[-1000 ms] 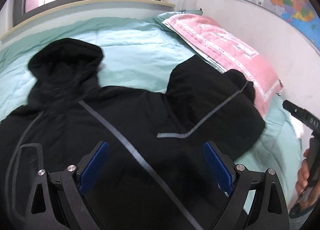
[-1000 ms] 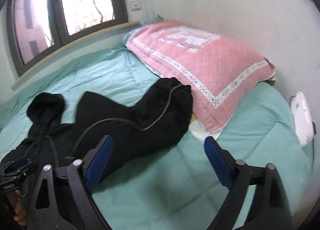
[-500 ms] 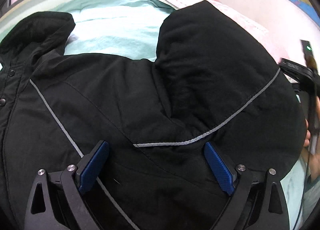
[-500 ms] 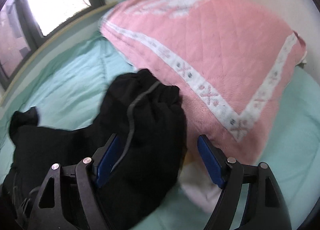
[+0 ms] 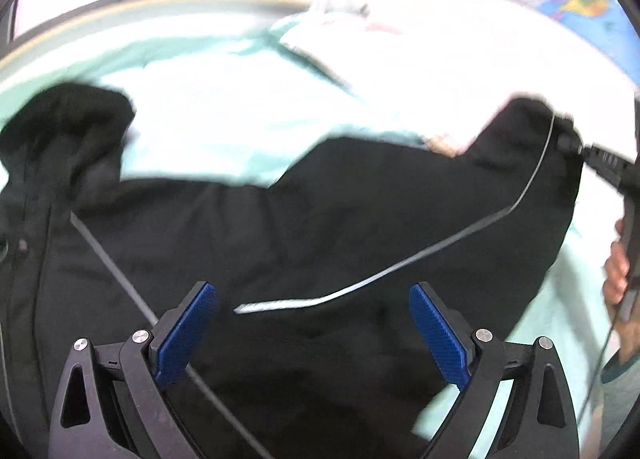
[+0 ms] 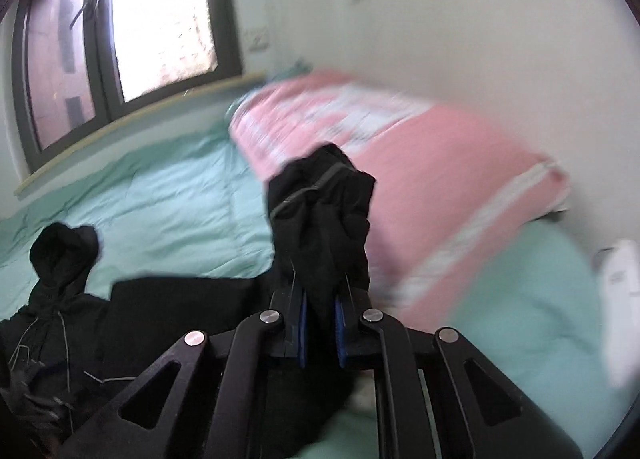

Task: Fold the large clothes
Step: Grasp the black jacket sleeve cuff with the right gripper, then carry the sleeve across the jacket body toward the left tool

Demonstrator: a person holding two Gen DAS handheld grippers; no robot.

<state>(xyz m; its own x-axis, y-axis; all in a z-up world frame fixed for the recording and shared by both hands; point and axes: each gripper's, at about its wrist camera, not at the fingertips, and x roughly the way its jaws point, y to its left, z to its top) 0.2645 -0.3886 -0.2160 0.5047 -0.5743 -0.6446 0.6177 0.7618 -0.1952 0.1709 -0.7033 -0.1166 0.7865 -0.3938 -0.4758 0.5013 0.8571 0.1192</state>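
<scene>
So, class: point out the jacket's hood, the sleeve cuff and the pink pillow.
hood (image 6: 64, 251), right wrist view, on the hood's crown.
sleeve cuff (image 6: 324, 195), right wrist view, on the bunched cloth just above the closed pads.
pink pillow (image 6: 448, 163), right wrist view, on its plain pink top.

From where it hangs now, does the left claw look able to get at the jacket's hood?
Probably yes. The left claw is open over the black jacket, and the hood lies uncovered on the green bedspread up to its left. The right claw, shut on the sleeve cuff, is well clear.
</scene>
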